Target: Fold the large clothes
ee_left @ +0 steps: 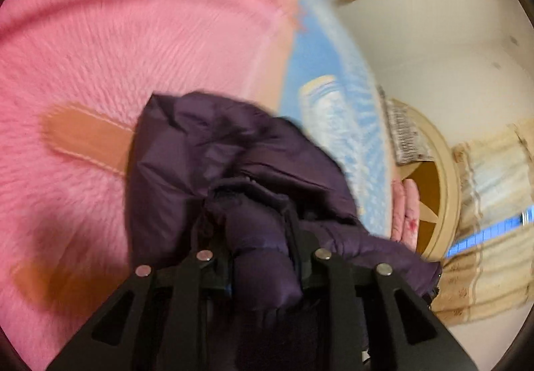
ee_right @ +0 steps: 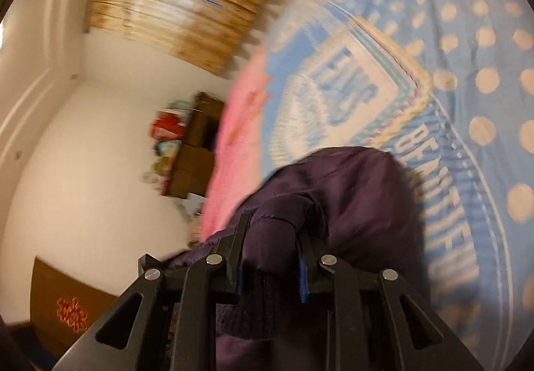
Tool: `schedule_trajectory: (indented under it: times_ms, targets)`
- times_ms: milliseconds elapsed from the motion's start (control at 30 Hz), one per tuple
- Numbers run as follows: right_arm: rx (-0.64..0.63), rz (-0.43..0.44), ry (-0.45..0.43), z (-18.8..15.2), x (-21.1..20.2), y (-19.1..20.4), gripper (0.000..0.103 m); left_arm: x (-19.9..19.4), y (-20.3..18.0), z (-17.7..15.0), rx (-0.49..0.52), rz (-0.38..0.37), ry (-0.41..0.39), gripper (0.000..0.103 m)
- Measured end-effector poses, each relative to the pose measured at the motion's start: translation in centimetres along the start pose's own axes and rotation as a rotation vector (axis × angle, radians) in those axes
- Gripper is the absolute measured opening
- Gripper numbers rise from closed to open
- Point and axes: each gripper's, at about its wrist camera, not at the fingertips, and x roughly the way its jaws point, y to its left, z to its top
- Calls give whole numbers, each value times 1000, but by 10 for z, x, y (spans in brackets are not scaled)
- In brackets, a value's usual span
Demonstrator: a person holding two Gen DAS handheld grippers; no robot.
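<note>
Left tool (ee_left: 263,237) gripping fold of dark purple padded jacket (ee_left: 213,150), fabric bunching between fingers and hiding tips. Jacket hanging over pink fuzzy blanket (ee_left: 133,47) near blanket's edge, where blue quilt (ee_left: 337,124) is showing beside it. Right tool (ee_right: 272,237) clamping another puffy fold of same jacket, blue pads (ee_right: 302,274) pressing into fabric. There jacket is lying over blue polka-dot quilt on bed, near quilt's boundary with pink blanket. Both views blurring heavily. Bare hand (ee_left: 405,214) showing past jacket's right edge.
</note>
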Motion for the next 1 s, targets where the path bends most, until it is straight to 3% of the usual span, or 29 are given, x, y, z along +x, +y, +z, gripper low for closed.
schedule_trajectory:
  times_ms: [67, 133, 200, 267, 333, 367, 433, 500, 600, 667, 700, 733, 800, 900, 933, 967, 1000]
  targets:
    - [-24, -46, 22, 7, 22, -9, 23, 12, 13, 8, -100, -30, 33, 32]
    - [13, -42, 31, 14, 36, -20, 25, 4, 7, 7, -105, -47, 21, 40]
    - [32, -13, 46, 21, 43, -24, 28, -14, -9, 5, -28, -36, -36, 57]
    - [47, -2, 51, 27, 44, -24, 32, -40, -23, -3, 47, 5, -137, 89]
    - [29, 29, 27, 33, 41, -17, 44, -62, -31, -8, 84, 39, -249, 103]
    - [26, 46, 18, 34, 40, -11, 47, -68, -33, -7, 97, 37, -284, 103]
    - [75, 117, 14, 37, 37, -8, 75, -82, -36, -11, 119, 68, -349, 103]
    - [129, 186, -21, 40, 25, -2, 83, -82, -40, -19, 154, 103, -375, 103]
    - [161, 261, -29, 44, 9, 4, 84, -60, -58, -45, 306, 186, -370, 103]
    - [100, 161, -40, 45, -2, 19, 84, -42, -71, -59, 408, 247, -362, 103]
    - [-45, 46, -72, 40, -10, 40, 84, -35, -76, -61, 452, 274, -355, 102]
    - [-141, -16, -79, 35, -12, 55, 84, -23, -84, -69, 515, 308, -350, 101]
    - [-409, -183, -29, 10, 1, 95, 84, -8, -97, -68, 600, 350, -338, 98]
    - [-742, -366, 44, -42, 41, 135, 84, 18, -112, -75, 775, 517, -368, 94]
    - [-823, -413, 77, -56, 57, 138, 81, 25, -114, -76, 810, 562, -366, 91]
    - [-875, -447, 117, -67, 70, 137, 76, 35, -109, -73, 819, 579, -334, 81]
    - [-907, -496, 151, -77, 83, 129, 64, 40, -104, -70, 809, 570, -302, 73]
